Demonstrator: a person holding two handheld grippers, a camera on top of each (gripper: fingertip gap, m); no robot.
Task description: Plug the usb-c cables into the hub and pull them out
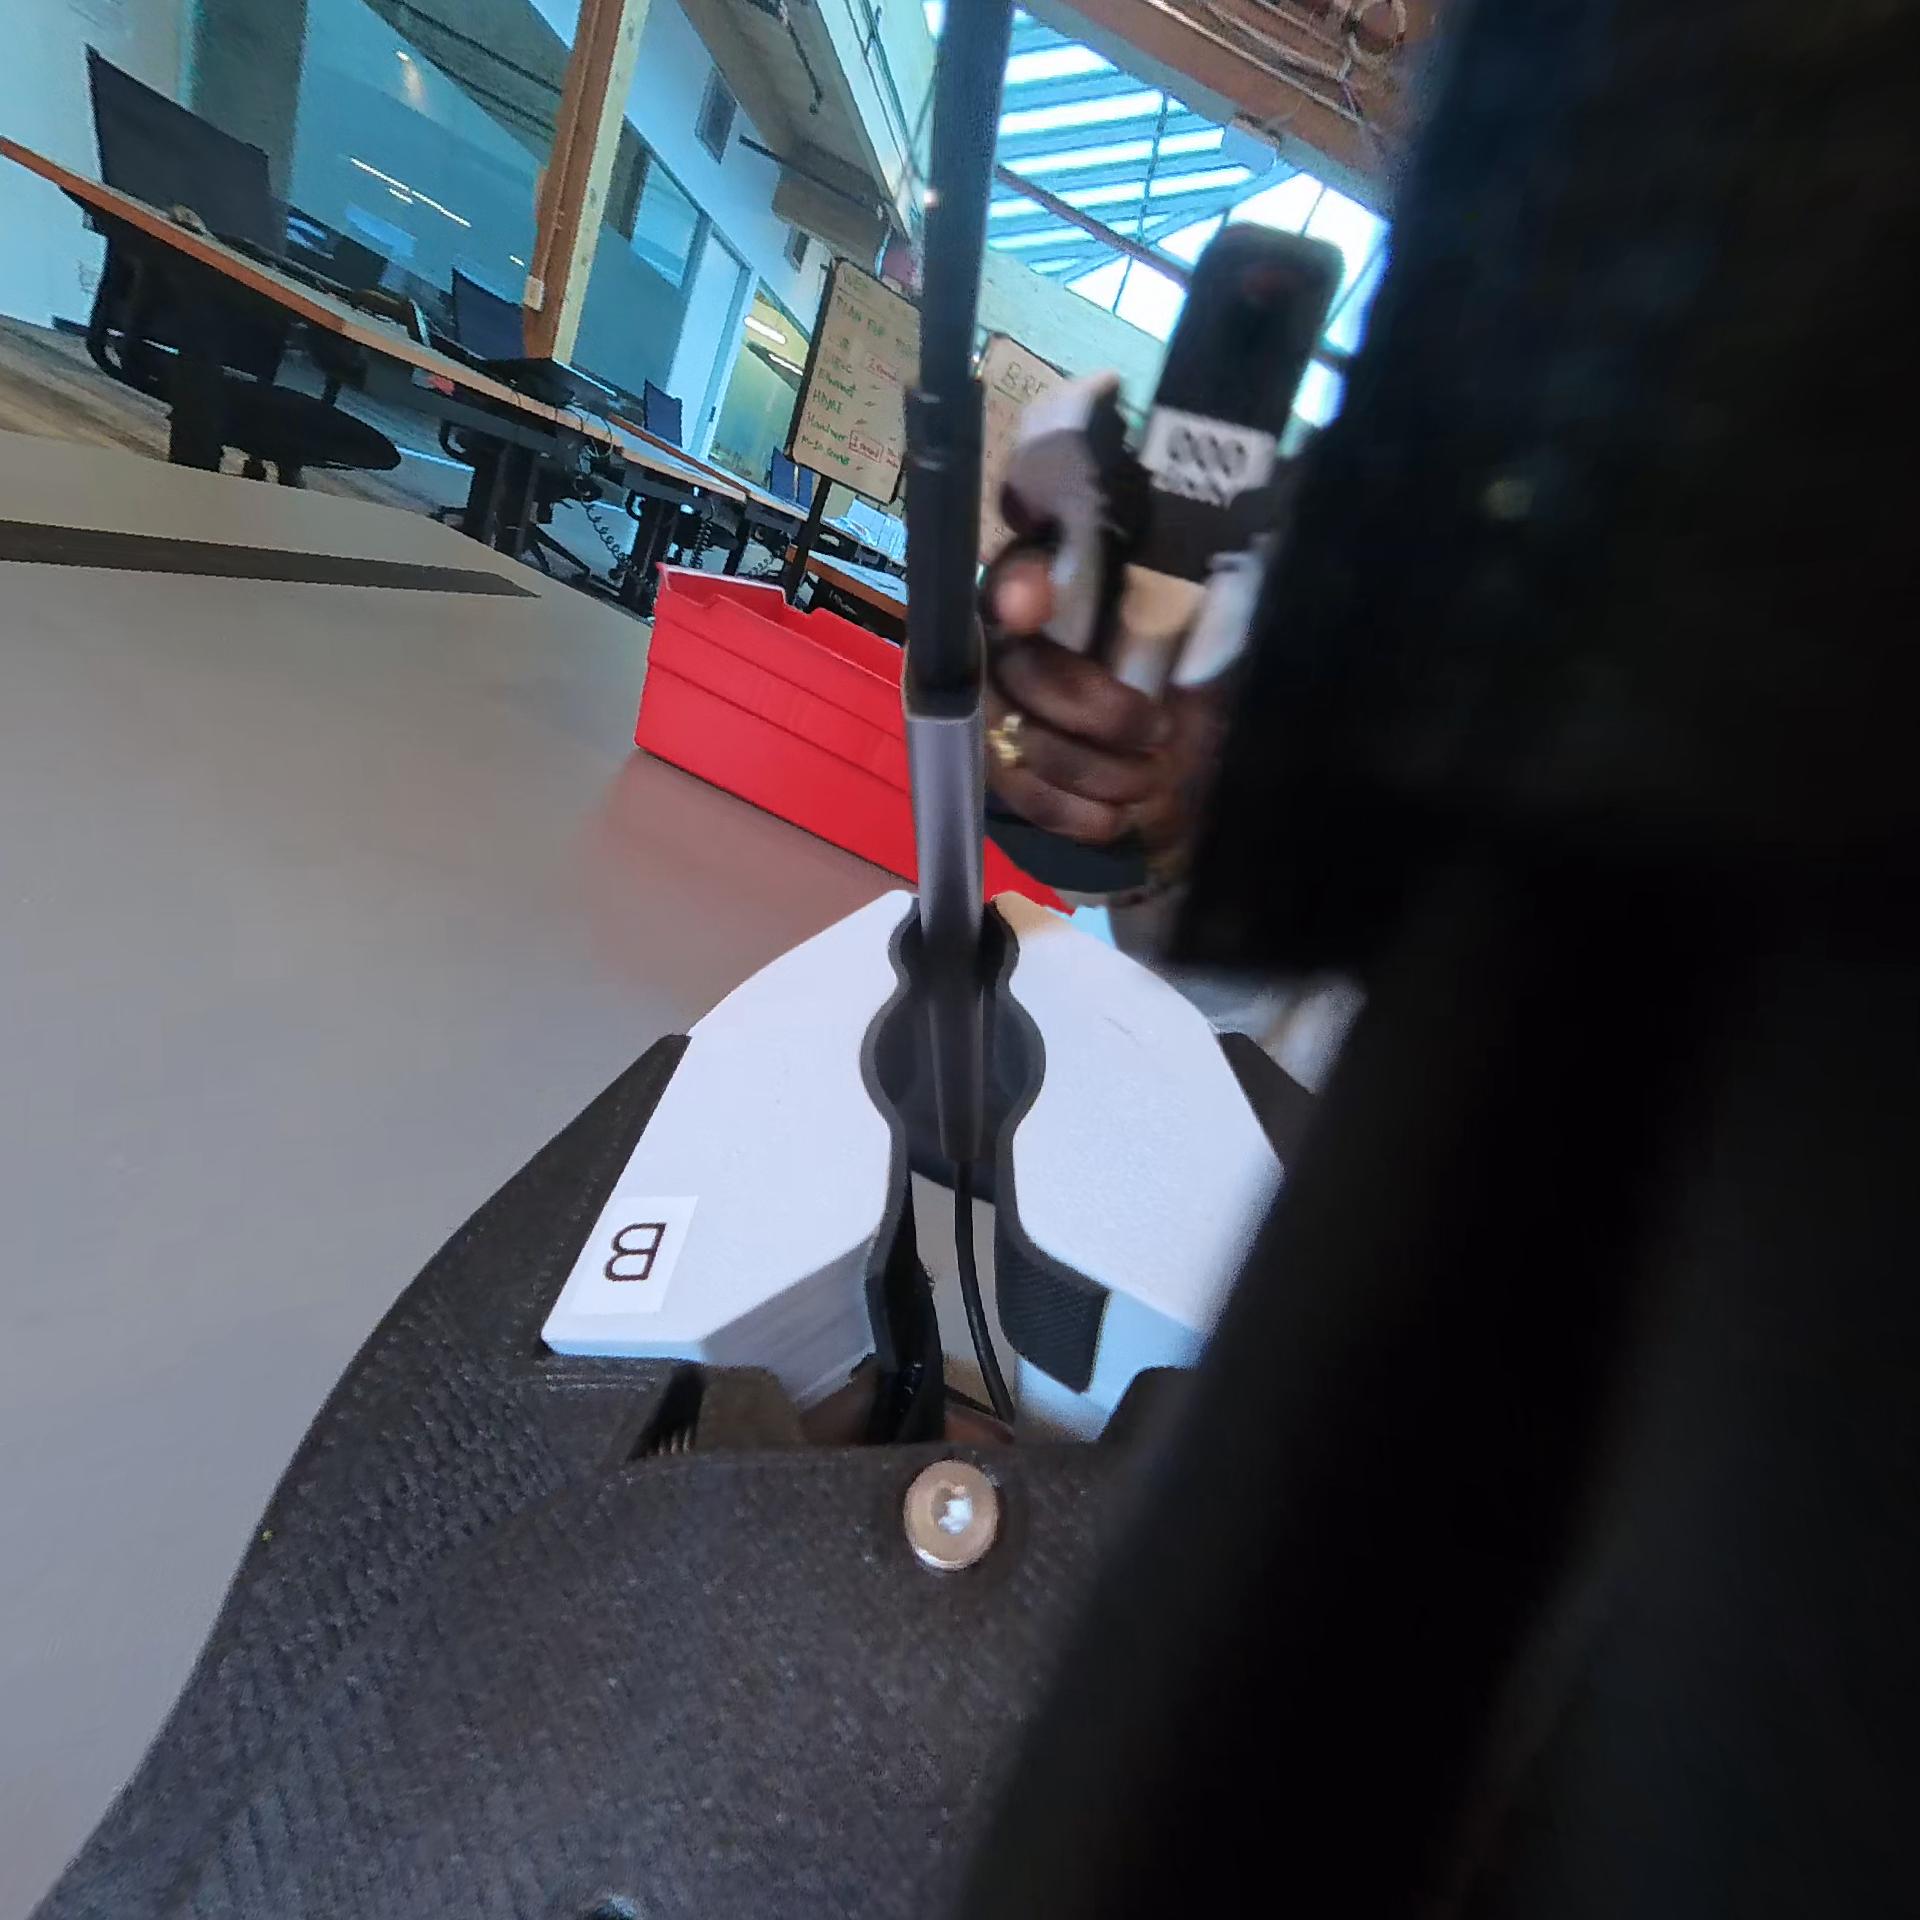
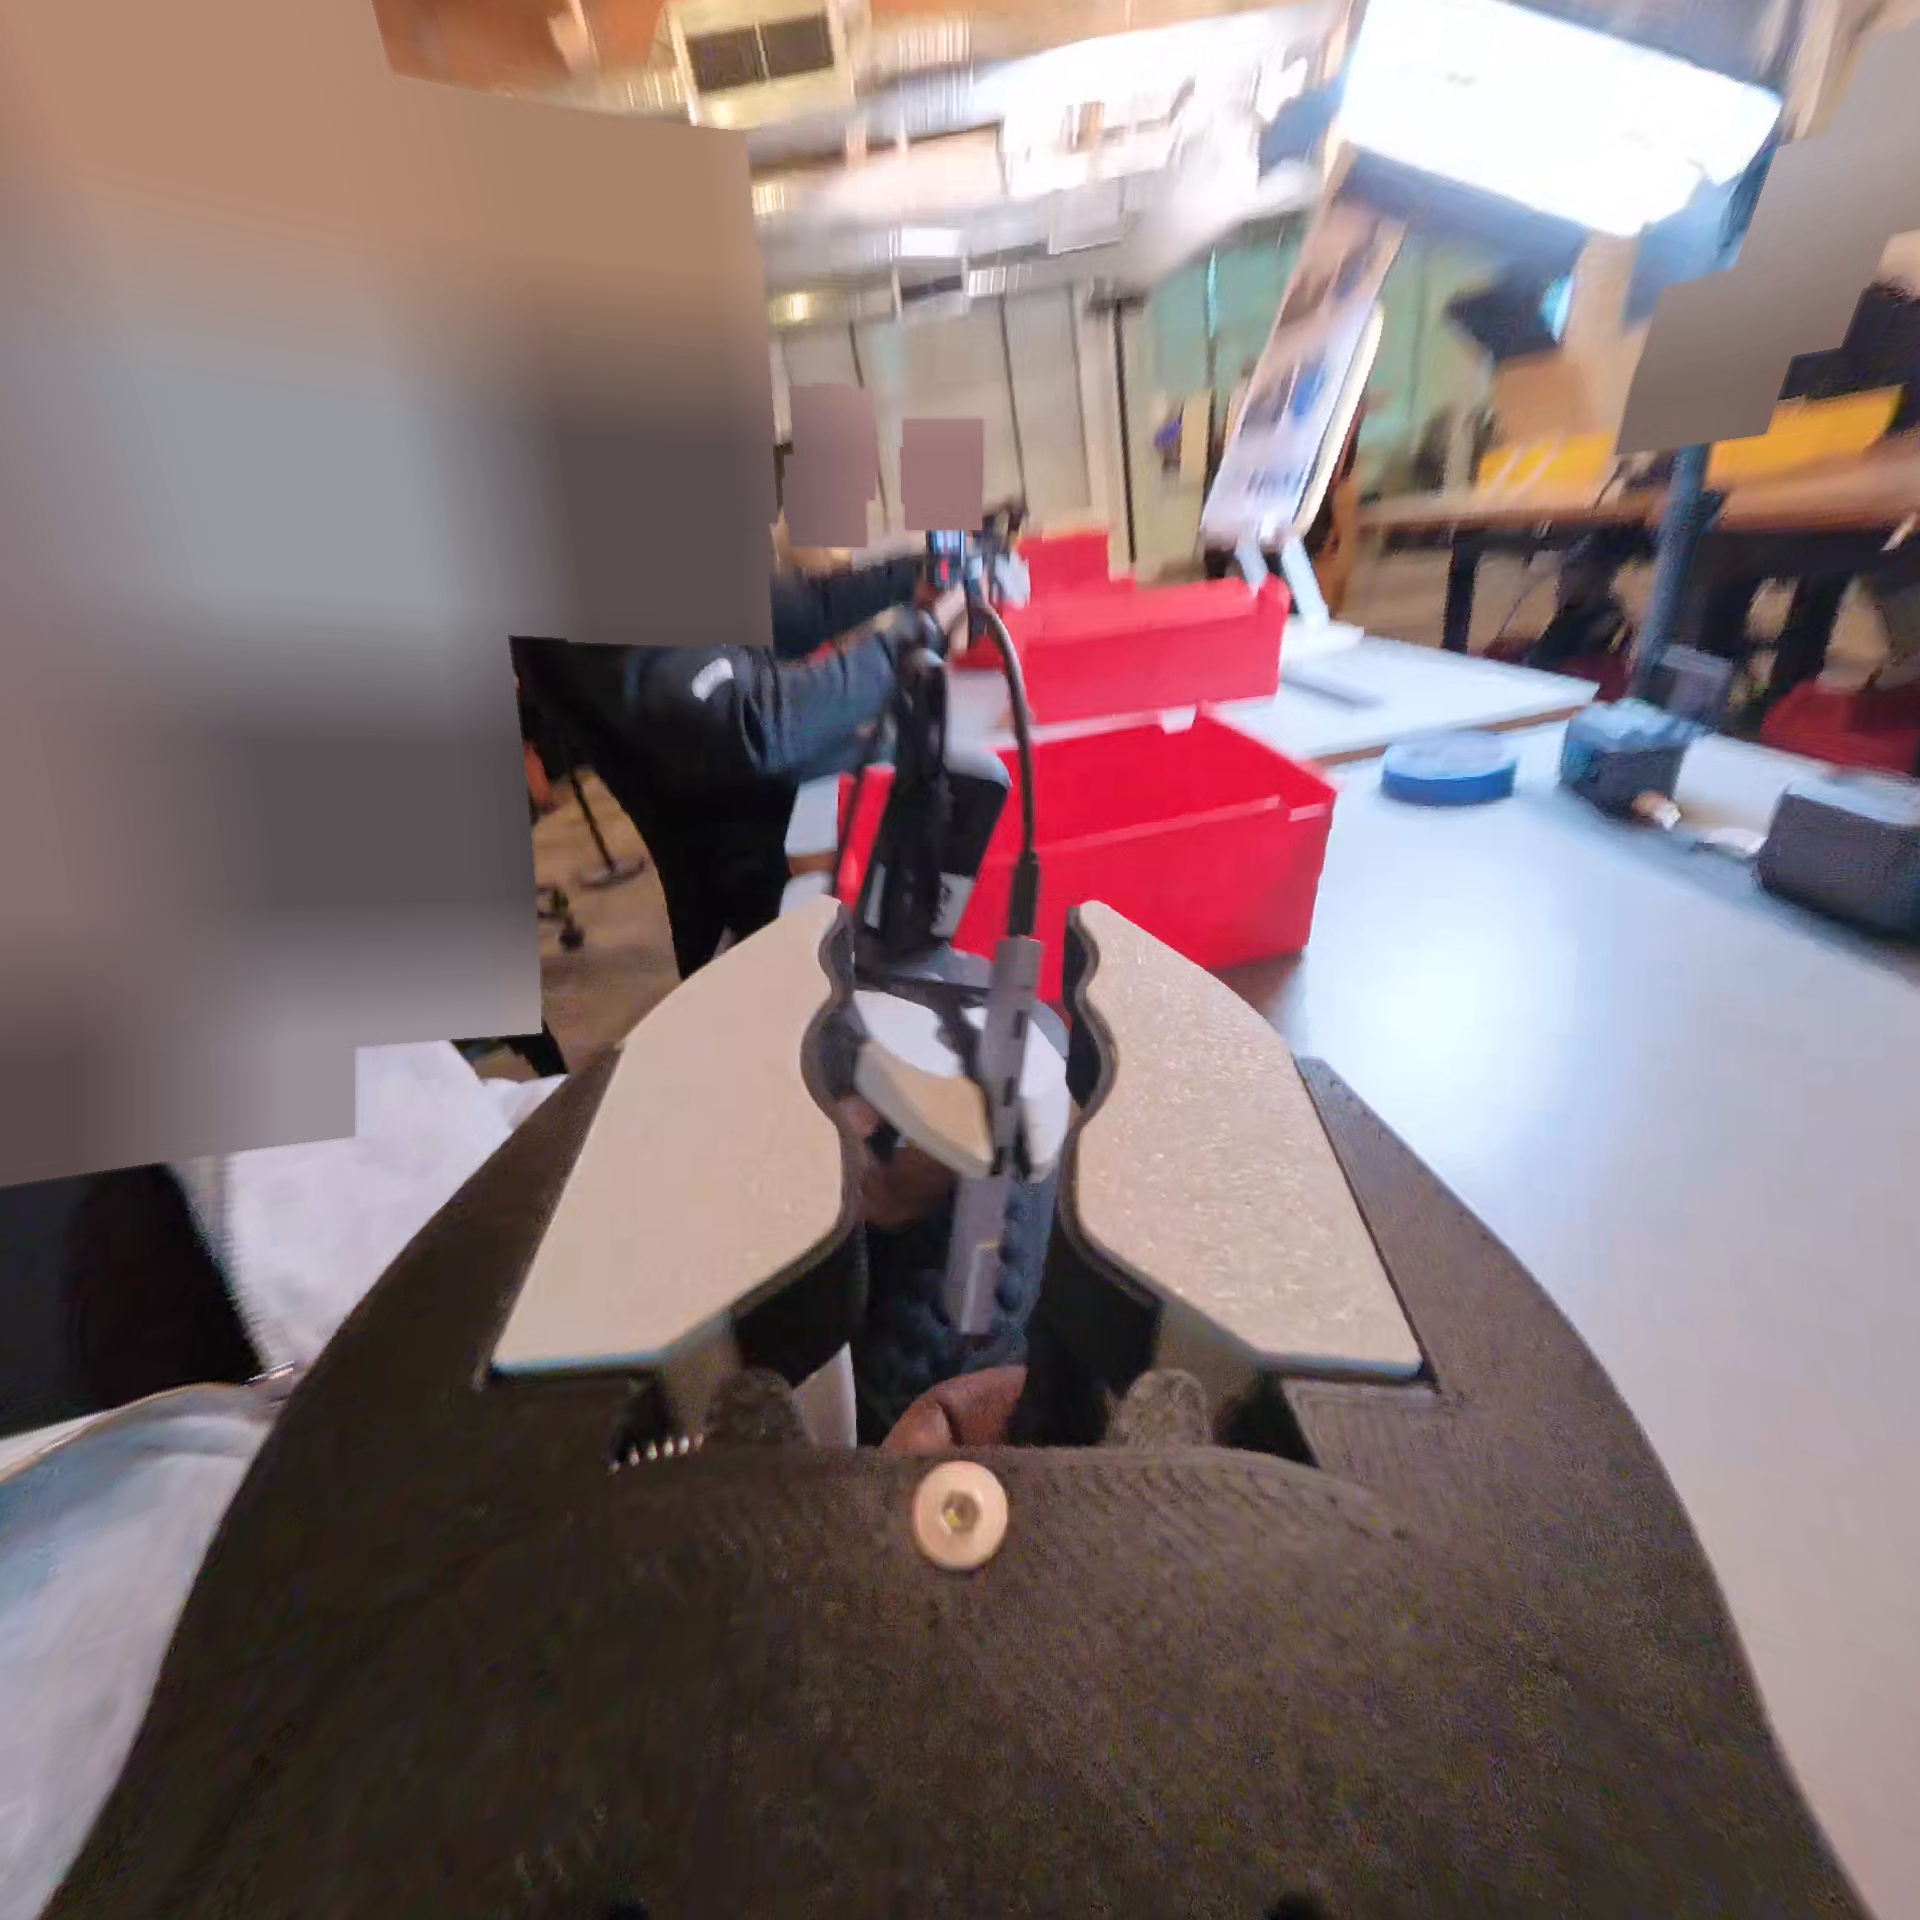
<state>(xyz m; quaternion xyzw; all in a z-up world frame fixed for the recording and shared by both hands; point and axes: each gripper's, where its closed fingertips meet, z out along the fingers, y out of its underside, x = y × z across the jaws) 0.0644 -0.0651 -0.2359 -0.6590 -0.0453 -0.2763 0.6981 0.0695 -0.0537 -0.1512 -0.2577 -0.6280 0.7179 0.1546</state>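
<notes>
A grey usb-c plug is held upright above the worktop by the left gripper, jaws closed; the right gripper is parted around it, unclamped; no hub is seen, so plugging seems pending.

Lighting: bright daylight from ceiling skylights, blown out to white in the right wrist view.
Shadows: soft; a dark band lies across the grey table.
Glare: pale sheen on the table.
Blur: right wrist view's background smeared; the left's far hand soft.
Distortion: wide-angle bending at edges.
</notes>
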